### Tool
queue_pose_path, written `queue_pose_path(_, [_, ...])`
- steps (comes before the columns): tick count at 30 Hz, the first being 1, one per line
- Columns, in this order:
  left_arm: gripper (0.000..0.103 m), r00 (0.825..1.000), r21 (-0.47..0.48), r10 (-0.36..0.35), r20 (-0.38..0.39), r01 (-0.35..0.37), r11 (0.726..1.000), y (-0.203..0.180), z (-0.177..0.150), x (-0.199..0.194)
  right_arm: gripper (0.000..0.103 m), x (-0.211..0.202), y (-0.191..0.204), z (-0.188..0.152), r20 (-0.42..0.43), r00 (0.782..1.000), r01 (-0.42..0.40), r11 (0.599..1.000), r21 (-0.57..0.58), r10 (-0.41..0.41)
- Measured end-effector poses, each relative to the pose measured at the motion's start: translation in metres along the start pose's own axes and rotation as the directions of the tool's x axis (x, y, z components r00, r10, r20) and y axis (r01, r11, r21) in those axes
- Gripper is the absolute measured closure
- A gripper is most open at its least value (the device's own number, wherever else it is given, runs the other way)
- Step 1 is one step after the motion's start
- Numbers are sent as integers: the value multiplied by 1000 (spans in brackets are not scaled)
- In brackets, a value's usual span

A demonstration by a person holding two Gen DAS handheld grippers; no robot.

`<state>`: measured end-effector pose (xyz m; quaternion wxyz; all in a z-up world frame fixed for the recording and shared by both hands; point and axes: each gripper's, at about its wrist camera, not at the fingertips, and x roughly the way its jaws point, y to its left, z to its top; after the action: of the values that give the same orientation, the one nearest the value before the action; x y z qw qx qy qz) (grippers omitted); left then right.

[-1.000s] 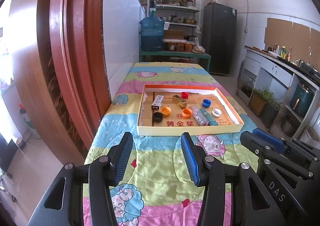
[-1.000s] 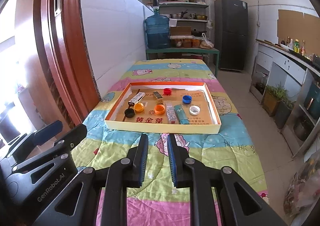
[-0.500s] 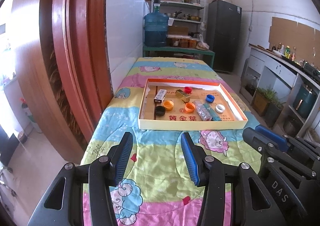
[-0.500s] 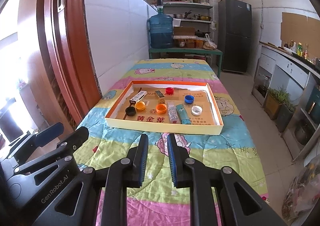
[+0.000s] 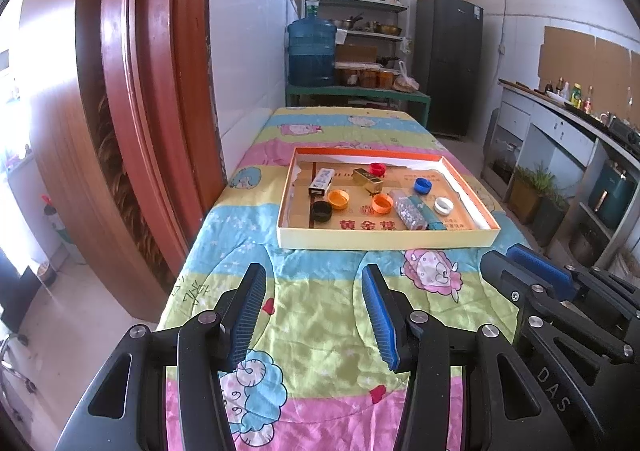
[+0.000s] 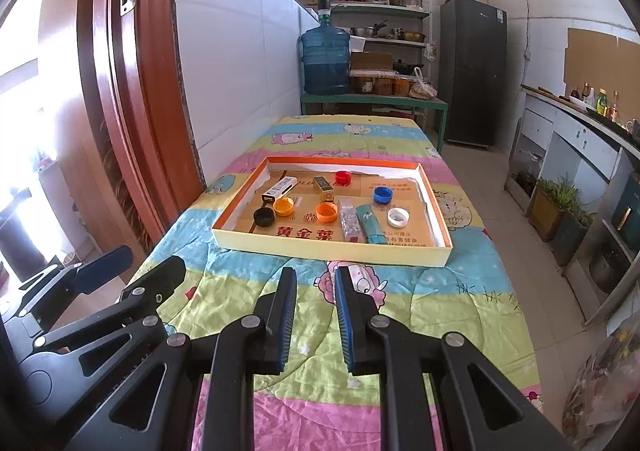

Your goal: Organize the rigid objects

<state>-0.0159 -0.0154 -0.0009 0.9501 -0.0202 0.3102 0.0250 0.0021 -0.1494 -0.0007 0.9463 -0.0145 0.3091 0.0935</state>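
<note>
left wrist: my left claw (image 5: 314,315) hangs wide, nothing between its blue pads (image 5: 244,311), over the quilt (image 5: 328,311) short of the tray (image 5: 384,239). the tray sits mid-table, well ahead of me. inside it: white box (image 5: 322,181) and gold box (image 5: 367,180) toward the back, red cap (image 5: 377,169) behind the gold box, black cap (image 5: 321,210) and orange cap (image 5: 338,198) just beside each other at left, second orange cap (image 5: 382,203) near the middle, clear tube (image 5: 409,209) touching a teal tube (image 5: 428,213), blue cap (image 5: 423,185) and white cap (image 5: 443,206) at right. my right claw (image 5: 536,271) shows at the right edge.

right wrist: right claw (image 6: 315,315) narrow, a slim gap between the pads, holding nothing, above the quilt (image 6: 440,303) just short of the tray (image 6: 332,247). left claw (image 6: 102,265) at lower left.
</note>
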Motion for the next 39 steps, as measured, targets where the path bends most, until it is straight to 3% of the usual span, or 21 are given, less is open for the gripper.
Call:
queue_pose_path(10, [51, 999, 12, -13, -38, 14, 1000, 2, -15, 6, 84, 1, -2, -13, 3, 1000, 10, 999, 30, -10])
queue_pose_path(19, [51, 998, 13, 40, -39, -40, 999, 2, -21, 14, 84, 5, 0, -14, 17, 999, 36, 999, 19, -36])
queue_pose_path(39, [51, 998, 5, 44, -53, -44, 999, 3, -33, 20, 84, 18, -2, -28, -2, 999, 47, 999, 20, -47])
